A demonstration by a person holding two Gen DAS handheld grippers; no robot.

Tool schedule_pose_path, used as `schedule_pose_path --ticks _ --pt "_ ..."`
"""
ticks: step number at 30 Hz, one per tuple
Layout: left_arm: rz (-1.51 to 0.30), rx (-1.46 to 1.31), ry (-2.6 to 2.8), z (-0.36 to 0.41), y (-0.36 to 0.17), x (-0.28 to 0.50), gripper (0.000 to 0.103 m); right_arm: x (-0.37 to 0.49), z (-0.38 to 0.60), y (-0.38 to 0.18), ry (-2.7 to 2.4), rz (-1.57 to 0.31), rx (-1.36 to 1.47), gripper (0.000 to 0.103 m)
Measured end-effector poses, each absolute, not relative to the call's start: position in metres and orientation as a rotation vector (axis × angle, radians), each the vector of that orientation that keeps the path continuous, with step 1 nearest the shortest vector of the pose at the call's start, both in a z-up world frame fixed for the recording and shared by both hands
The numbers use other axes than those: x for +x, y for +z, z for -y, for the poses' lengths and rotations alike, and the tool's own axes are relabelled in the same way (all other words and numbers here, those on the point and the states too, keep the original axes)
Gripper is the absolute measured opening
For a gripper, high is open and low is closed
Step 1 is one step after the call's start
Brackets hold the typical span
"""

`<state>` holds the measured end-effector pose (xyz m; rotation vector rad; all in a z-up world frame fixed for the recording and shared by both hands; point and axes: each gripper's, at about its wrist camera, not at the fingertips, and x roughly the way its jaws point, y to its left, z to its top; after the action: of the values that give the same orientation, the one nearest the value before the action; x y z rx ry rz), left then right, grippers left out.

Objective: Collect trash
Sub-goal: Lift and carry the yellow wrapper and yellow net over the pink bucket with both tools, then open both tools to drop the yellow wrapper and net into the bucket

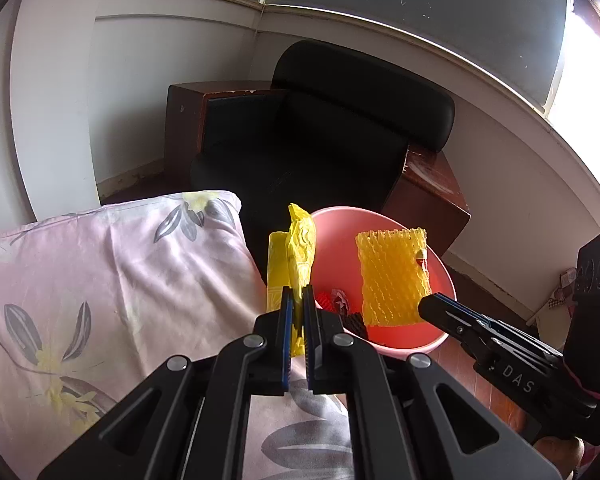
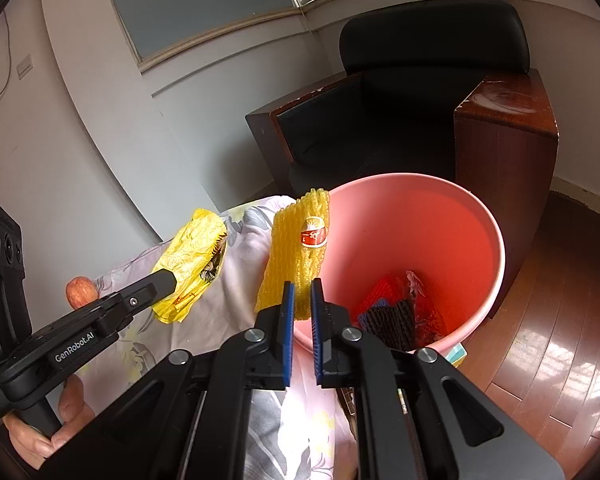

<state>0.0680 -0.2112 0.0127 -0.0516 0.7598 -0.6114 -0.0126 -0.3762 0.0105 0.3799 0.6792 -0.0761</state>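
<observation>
My left gripper (image 1: 297, 300) is shut on a crumpled yellow plastic wrapper (image 1: 294, 258) and holds it above the bed edge, just left of the pink bin (image 1: 440, 276). My right gripper (image 2: 302, 292) is shut on a yellow foam net sleeve (image 2: 296, 252) with a red sticker, held at the bin's (image 2: 488, 216) left rim. The sleeve also shows in the left wrist view (image 1: 392, 276), the wrapper in the right wrist view (image 2: 194, 256). Red and dark scraps (image 2: 396, 312) lie at the bin's bottom.
A bed with a pink floral sheet (image 1: 100, 288) lies left of the bin. A black armchair (image 1: 324, 132) with wooden sides (image 2: 504, 152) stands behind it. Wooden floor (image 2: 548, 340) runs on the right. A hand (image 2: 72, 404) grips the left tool.
</observation>
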Motion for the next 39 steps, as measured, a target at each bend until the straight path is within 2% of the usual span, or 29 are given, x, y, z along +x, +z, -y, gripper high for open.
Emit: schedule_pose_path --ticks 18,39 --pt "-0.791 0.052 -0.641 0.277 -0.001 0.082 0.004 -0.021 0.419 -0.007 -0.167 -0.688 0.431 0.008" --pt "-0.893 0.067 -0.695 0.313 -0.028 0.093 0.006 -0.017 0.443 -0.024 -0.237 -0.715 0.451 0.008"
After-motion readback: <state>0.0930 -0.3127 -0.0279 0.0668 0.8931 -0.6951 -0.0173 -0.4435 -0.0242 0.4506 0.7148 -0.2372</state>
